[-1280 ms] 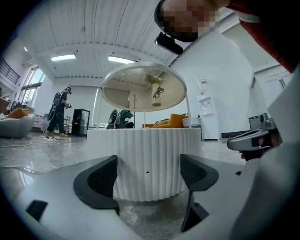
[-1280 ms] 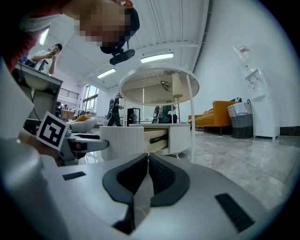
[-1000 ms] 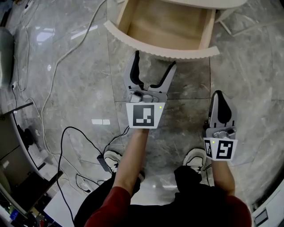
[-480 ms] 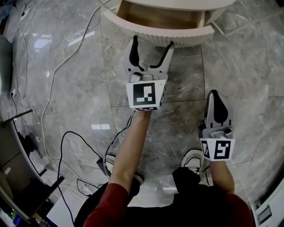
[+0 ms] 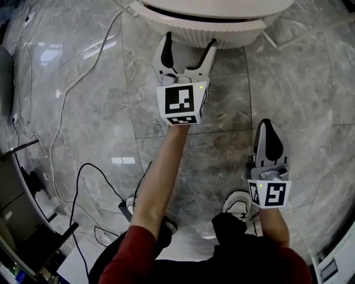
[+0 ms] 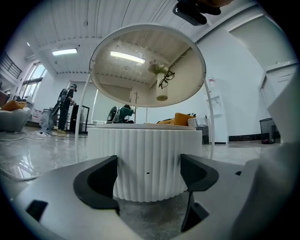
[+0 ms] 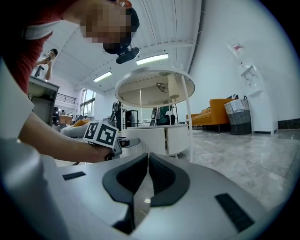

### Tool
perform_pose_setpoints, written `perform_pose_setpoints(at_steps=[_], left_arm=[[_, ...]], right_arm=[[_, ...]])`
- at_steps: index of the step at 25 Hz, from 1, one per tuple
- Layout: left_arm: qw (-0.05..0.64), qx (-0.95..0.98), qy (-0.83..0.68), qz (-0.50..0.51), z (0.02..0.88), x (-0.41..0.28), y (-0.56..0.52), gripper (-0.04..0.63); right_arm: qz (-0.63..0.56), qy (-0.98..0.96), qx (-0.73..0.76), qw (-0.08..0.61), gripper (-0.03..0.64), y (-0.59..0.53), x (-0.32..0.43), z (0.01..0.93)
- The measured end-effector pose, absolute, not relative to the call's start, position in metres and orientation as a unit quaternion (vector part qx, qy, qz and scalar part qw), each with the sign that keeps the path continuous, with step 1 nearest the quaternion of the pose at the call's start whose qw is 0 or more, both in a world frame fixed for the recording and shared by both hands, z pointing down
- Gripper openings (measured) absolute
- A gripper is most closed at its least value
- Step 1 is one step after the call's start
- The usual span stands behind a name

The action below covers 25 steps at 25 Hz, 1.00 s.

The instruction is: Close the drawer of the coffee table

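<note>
In the head view, the coffee table (image 5: 222, 8) sits at the top edge. Its drawer (image 5: 222, 34) is pushed almost home, and only a thin dark slit shows above the ribbed, curved front. The drawer's long axis runs side to side, so the remaining travel is straight away from the person. The left claw (image 5: 189, 44) lies directly in front of that ribbed face, pointing at it square-on with its jaws spread wide. The tips look to be right against the face, though actual contact cannot be confirmed. The right claw (image 5: 268, 128) hangs well back from the drawer, nearer the person's feet, so the left arm is clearly the nearer one.

In the left gripper view, the left claw (image 6: 149, 180) is wide open and clamps nothing. The drawer (image 6: 147, 159) fills the gap between the two jaws, dead ahead and very close. The push probably just needs to go straight along the claw's own axis.

In the right gripper view, the right claw (image 7: 147, 176) has its jaws pressed together on nothing. From here the coffee table (image 7: 154, 136) stands ahead and off to the left.
</note>
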<state>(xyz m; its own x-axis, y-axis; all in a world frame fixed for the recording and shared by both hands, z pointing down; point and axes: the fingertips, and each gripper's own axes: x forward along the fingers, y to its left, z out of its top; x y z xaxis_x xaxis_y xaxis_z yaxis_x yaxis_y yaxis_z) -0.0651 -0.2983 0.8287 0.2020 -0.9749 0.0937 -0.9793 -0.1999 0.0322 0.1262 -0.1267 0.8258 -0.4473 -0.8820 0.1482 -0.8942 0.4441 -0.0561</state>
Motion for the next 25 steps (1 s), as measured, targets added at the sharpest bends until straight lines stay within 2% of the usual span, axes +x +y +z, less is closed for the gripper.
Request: perform_pose_setpoints(at_steps=[25], left_arm=[[0.064,0.779,-0.624,0.016,0.828,-0.065,-0.33,0.417]], right_arm=[[0.074,-0.845,0.527,0.055,0.026,-0.118,0.139,0.832]])
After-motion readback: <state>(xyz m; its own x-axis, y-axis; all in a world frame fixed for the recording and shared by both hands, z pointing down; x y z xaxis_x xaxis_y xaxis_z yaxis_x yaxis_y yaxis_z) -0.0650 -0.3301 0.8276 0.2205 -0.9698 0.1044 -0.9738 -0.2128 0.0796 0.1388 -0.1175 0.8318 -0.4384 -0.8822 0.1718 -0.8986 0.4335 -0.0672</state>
